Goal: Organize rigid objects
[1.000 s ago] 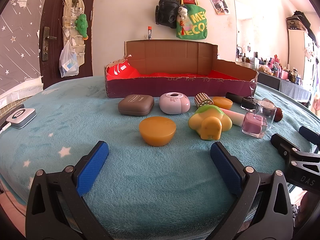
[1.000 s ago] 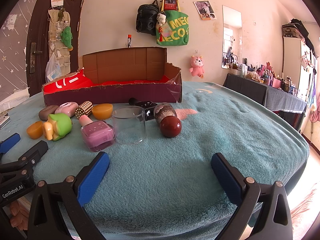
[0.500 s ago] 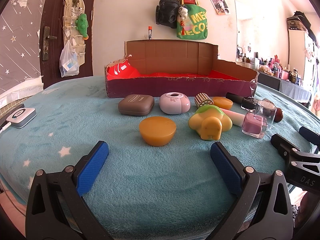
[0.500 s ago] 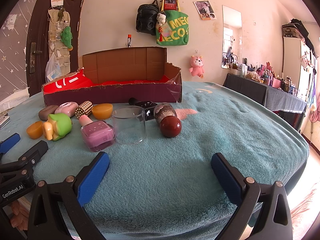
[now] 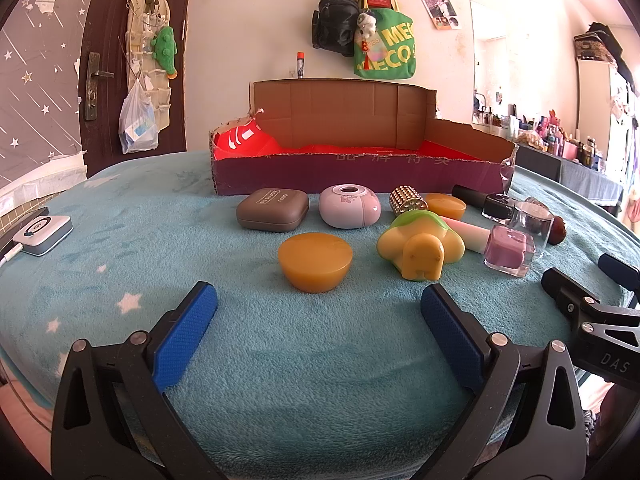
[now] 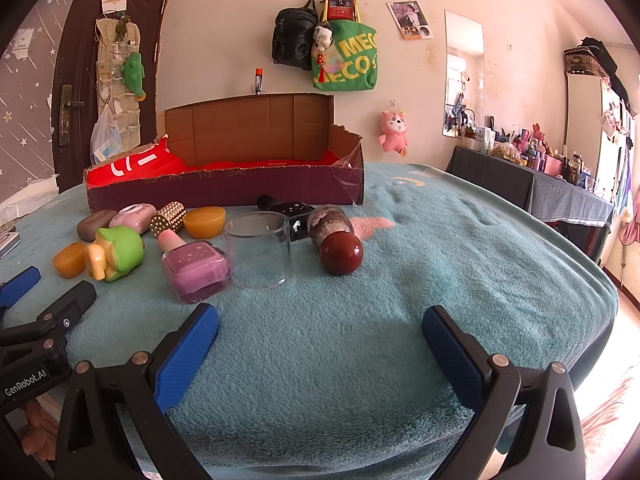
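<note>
Comparing w/ a sec ago: nothing's moved. Left gripper [image 5: 319,304] & right gripper [image 6: 320,326] both spread wide, empty; objs sit outside cardboard box [image 5: 360,176], sorting unstarted.

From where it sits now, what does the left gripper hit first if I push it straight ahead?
Most likely the orange dome: it lies centred ahead of the open left gripper, nearer than the grey case and the cardboard box behind.
</note>
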Tool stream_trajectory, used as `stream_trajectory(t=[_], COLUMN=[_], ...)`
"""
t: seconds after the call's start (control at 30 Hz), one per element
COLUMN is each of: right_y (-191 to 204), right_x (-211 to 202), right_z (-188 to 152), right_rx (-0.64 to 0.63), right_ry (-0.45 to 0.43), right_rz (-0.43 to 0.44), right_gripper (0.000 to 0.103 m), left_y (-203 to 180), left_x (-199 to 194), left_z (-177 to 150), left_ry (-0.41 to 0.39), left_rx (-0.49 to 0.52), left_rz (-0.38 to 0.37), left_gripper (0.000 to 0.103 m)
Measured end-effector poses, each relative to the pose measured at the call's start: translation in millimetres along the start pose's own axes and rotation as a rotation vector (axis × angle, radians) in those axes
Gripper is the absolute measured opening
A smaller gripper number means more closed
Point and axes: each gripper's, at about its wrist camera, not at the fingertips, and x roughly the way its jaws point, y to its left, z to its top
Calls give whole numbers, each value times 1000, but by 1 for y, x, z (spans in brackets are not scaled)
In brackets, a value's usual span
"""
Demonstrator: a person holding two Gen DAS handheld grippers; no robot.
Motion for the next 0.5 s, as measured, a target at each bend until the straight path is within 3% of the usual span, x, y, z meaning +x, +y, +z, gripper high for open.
stream_trajectory(t=[0.5], right_y=[0], right_x=[0], right_z=[-1], right_rx=[4], right_ry=[-2], right_rz=[1], right_gripper=[103], left_y=[1], left_x=[0], left_z=[1], left_ry=[9], left_rx=[0], left_rz=[-9], left_gripper=[103])
